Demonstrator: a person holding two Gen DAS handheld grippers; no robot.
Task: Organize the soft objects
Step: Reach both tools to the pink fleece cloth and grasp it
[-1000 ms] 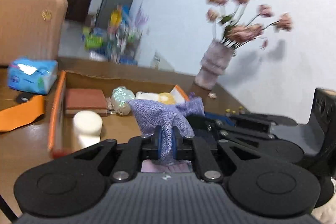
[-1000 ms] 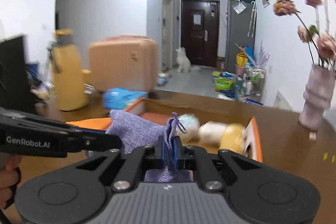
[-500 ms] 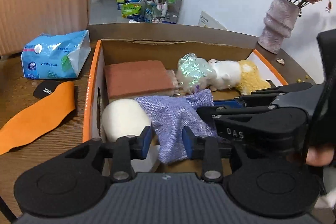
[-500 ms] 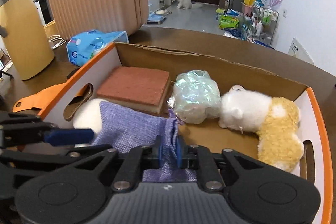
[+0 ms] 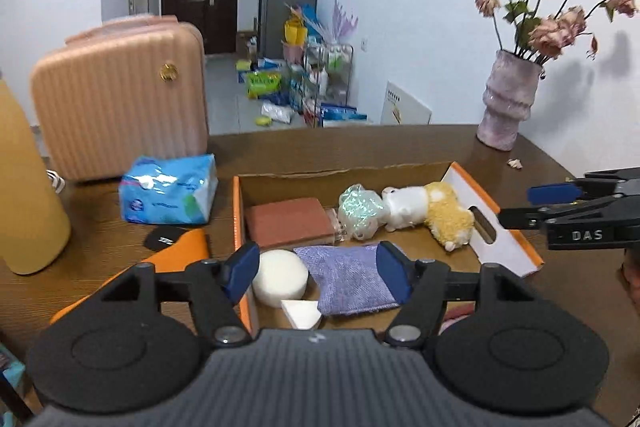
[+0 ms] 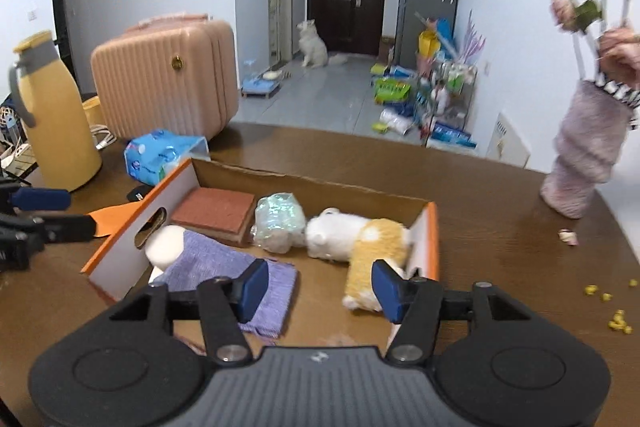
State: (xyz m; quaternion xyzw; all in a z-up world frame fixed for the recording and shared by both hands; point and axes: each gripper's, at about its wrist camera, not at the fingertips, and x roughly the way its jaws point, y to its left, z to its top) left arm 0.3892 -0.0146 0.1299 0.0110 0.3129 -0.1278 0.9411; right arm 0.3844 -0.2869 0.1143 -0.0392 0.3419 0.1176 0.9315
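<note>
A: On the brown bench point(image 5: 360, 151), item one: cardboard box point(image 5: 508, 251), orange-edged, open at the top. Contents?

B: Purple knit pouch point(image 5: 344, 277), lying flat on the box floor at the near end, loose, touched by neither claw. Beside it a white round sponge point(image 5: 280, 277), touching the pouch's edge. Behind them a red-brown block point(image 5: 288, 223), then a shiny wrapped bundle point(image 5: 358, 209), then a white and yellow plush toy point(image 5: 432, 213) lying on its side against the far-right wall.

A: Item two: left claw point(image 5: 316, 269). Pose?

B: Tilted downward over the near end of the box, blue pads spread apart and opening further. In its own view the sponge and pouch show in the gap, but the pads press on nothing.

A: Item three: right claw point(image 6: 316, 285).

B: Same downward tilt, held over the box's near edge, jaws opening, nothing pinched. The left pad sits in front of the pouch's corner, the right pad in front of the plush toy's tail end; whether either pad brushes them I cannot tell. From the left view this claw reaches in from the right side, above the bench just outside the box wall.

A: Surroundings on the bench?

B: Blue tissue pack point(image 5: 168, 195) left of the box, an orange strip point(image 5: 180, 255) near it, a yellow flask point(image 6: 56, 115) further left, a pink suitcase point(image 5: 120, 99) behind, a vase of flowers point(image 5: 508, 107) at the far right corner.
</note>
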